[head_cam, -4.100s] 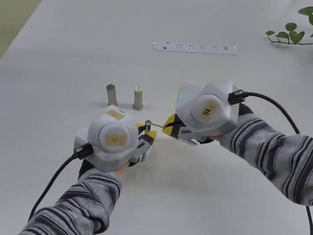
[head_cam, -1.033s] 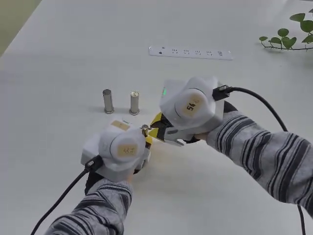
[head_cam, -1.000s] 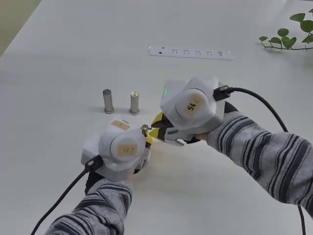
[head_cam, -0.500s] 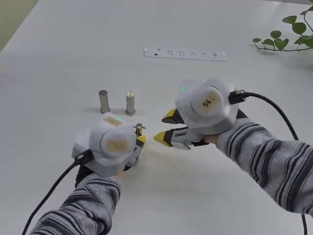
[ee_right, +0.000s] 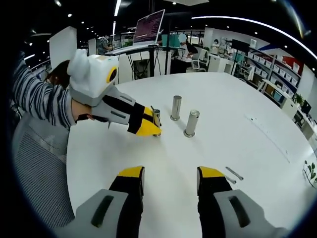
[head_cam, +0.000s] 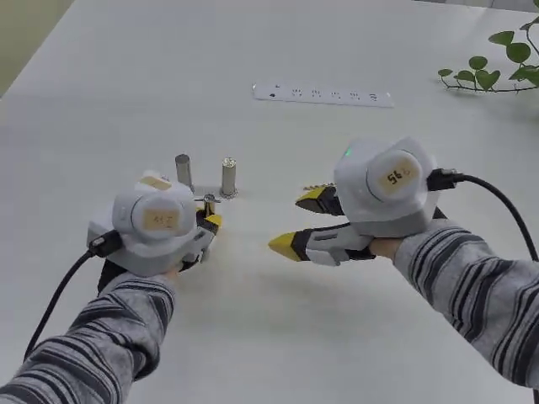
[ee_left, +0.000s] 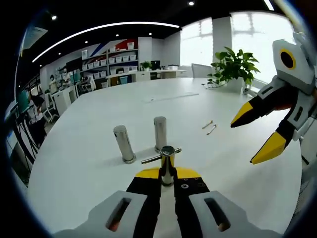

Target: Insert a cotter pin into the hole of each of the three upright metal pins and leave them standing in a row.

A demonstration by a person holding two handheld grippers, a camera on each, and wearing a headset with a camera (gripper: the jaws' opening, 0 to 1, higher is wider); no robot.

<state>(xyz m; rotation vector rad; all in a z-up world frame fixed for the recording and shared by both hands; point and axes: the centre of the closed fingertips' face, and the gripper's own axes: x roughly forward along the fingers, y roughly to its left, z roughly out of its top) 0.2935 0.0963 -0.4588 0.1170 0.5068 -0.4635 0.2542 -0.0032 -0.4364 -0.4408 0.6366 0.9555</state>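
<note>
On the white table (head_cam: 354, 50), on the person's side of the power strip (head_cam: 322, 95) and to the left of its left end, the left gripper (head_cam: 210, 220) is clamping the base of a short, silvery, cylindrical metal pin (ee_left: 167, 161) between its yellow-tipped jaws and is holding it upright. A thin cotter pin (ee_left: 154, 158) is passing crosswise through the hole near the top of this pin, with its long end sticking out to the left in the left gripper view. Just beyond it, towards the strip, two more metal pins (head_cam: 183, 171) (head_cam: 228, 177) are standing upright side by side on the table; no cotter pin is showing in either.

Below the middle of the strip, the right gripper (head_cam: 299, 223) is hovering with its jaws spread wide, gripping nothing. Two spare cotter pins (ee_left: 210, 127) are lying flat on the table between this gripper and the strip.

Compared with one second ago, the right gripper's tips are no longer meeting at the held pin: they are now parted and standing well clear to its right. The held pin is now sitting just in front of the two standing pins, rather than to their right.
</note>
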